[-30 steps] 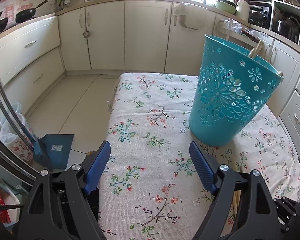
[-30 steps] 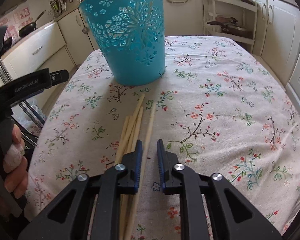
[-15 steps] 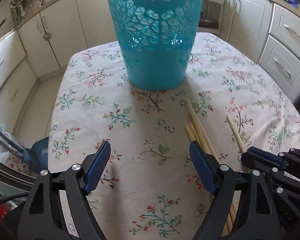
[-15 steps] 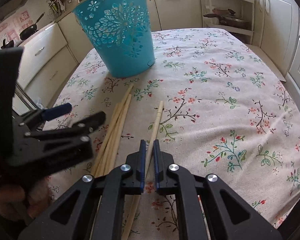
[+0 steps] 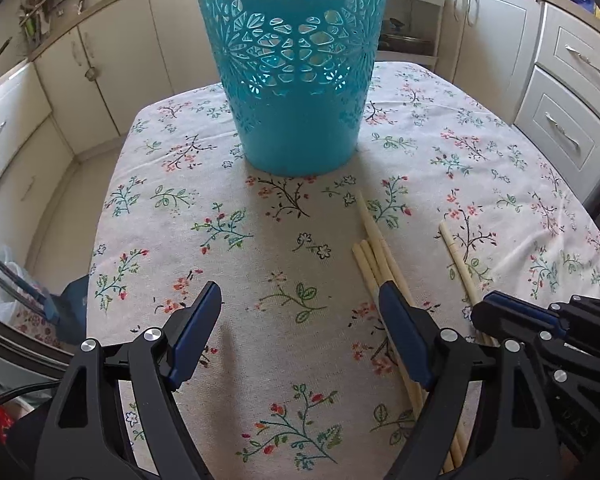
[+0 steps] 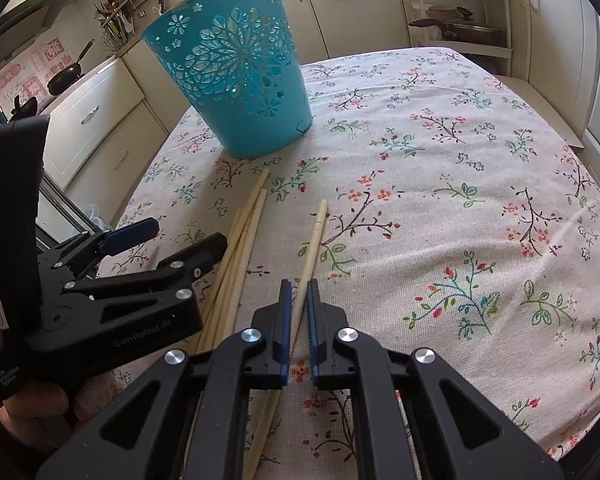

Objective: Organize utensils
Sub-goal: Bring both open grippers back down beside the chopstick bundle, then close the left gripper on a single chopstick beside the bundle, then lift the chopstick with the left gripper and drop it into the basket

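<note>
A teal cut-out basket stands upright at the far side of the floral tablecloth. Several pale chopsticks lie bunched in front of it. One single chopstick lies apart to their right. My right gripper is shut on the near part of that single chopstick, which rests on the cloth. My left gripper hangs open just above the cloth. Its right finger is over the bunch and nothing is between the pads.
A hand holds the left gripper's handle. Cream kitchen cabinets ring the table, with a shelf of pans behind it. A blue dustpan sits on the floor past the table's left edge.
My left gripper swung round to face the basket and came down beside the chopstick bunch. My right gripper's jaws closed onto the single chopstick.
</note>
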